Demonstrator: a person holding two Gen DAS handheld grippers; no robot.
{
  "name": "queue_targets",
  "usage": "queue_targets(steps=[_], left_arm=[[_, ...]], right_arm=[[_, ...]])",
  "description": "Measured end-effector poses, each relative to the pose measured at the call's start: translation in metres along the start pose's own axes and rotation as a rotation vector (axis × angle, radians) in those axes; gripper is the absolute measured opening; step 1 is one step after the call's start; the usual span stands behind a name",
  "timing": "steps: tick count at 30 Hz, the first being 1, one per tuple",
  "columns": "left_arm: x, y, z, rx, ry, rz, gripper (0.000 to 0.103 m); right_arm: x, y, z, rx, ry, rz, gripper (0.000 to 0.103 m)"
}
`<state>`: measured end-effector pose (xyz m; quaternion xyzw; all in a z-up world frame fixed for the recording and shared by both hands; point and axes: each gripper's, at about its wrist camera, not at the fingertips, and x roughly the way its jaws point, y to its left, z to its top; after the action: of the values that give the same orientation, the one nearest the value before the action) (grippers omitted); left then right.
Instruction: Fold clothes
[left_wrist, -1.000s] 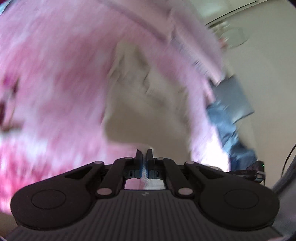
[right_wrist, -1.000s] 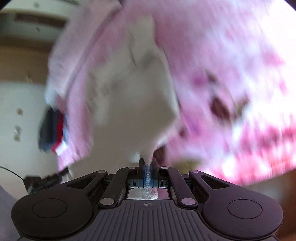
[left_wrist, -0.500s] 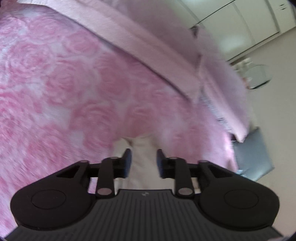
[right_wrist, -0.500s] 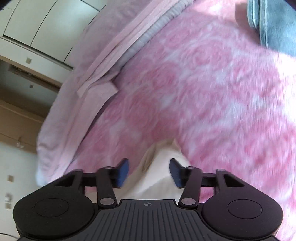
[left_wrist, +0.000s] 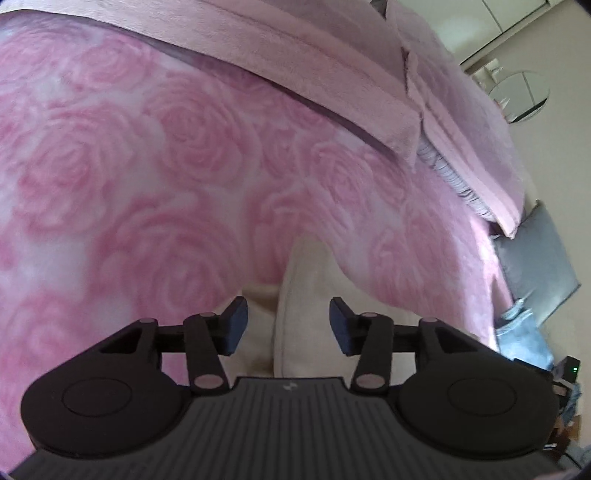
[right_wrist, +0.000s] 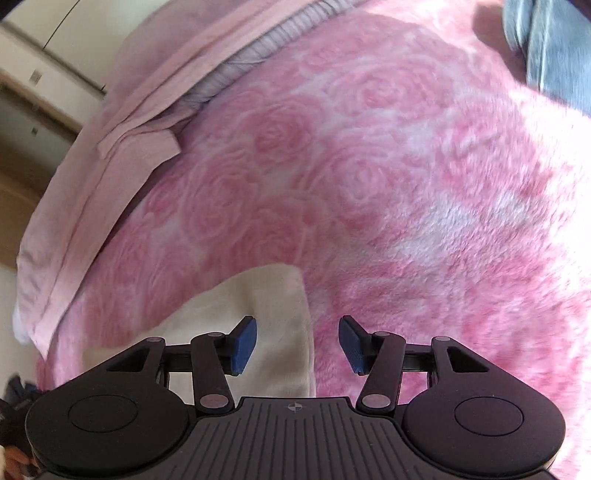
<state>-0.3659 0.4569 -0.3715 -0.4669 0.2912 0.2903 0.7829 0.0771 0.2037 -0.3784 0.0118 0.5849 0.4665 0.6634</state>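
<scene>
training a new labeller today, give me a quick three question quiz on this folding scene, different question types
1. True or false: the right gripper is clamped on the cream garment.
2. Which surface does the cream garment lie on?
A. the pink rose blanket
B. a wooden table
C. a tiled floor
3. Fill in: in the right wrist view, the fabric at the top right edge is blue ____.

Key
1. False. Its jaws stand apart, pads clear of the cloth. The left gripper is opening too, with a fold of the garment between its pads.
2. A
3. denim
</scene>
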Motion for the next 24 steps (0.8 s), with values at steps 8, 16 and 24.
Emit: queue_targets(steps=[8,16,24], left_arm=[[-0.062,-0.011,-0.018,0.017,-0.122,-0.07,0.001],[-0.044,-0.003,-0.003,0.028,-0.084,0.003,0.001],[-0.025,0.024,-0.016,-0.105,-0.024,0.044,0.038]], right_arm=[[-0.037,0.03,-0.008,-0.144,-0.114,0.074,0.002],[-0.014,0.052,0.008,-0.218,-0.069,0.011,0.002],[0.009,0.042,0.002,-0.112,-0.014,-0.082,0.018]])
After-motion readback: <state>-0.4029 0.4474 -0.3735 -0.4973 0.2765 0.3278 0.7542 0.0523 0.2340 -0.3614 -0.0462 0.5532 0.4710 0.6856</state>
